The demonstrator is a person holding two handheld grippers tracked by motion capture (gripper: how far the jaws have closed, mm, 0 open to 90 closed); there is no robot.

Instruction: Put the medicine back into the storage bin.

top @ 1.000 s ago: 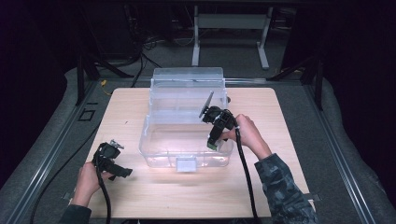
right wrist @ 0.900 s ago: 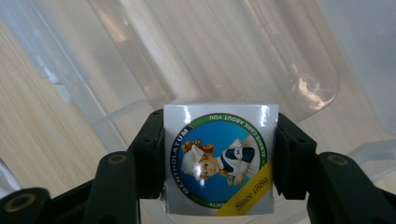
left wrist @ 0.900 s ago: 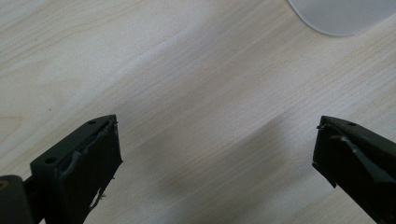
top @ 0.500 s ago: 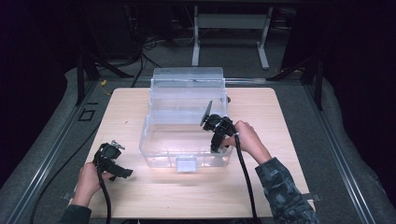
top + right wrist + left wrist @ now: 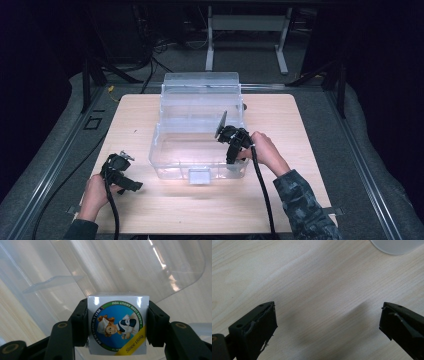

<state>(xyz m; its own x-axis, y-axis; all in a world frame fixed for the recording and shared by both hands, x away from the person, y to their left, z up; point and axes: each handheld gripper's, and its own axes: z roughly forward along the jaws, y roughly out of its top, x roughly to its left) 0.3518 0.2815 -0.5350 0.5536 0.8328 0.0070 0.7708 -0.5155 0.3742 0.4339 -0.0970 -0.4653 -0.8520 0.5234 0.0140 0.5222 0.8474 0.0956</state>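
Note:
A white Mentholatum box [image 5: 117, 325] with a round blue picture label sits between the pads of my right gripper [image 5: 117, 303], which is shut on its two sides. Behind the box I see the clear plastic bin [image 5: 75, 270]. In the high view the right gripper [image 5: 231, 156] points down at the bin's [image 5: 172, 167] front right corner, just inside its wall. My left gripper [image 5: 131, 185] rests low over the table [image 5: 200, 205] at the front left, apart from the bin. Its jaws [image 5: 328, 315] stand wide open over bare wood.
The bin's clear lid [image 5: 200, 82] stands up open along its far side. A pale rounded bin corner [image 5: 397, 245] shows beyond the left jaws. The right gripper's cable [image 5: 262, 190] trails back along the person's sleeve. Dark floor and metal frame legs surround the table.
The right gripper has sunk a little with the box toward the bin's front right corner. The left hand and its gripper have kept still.

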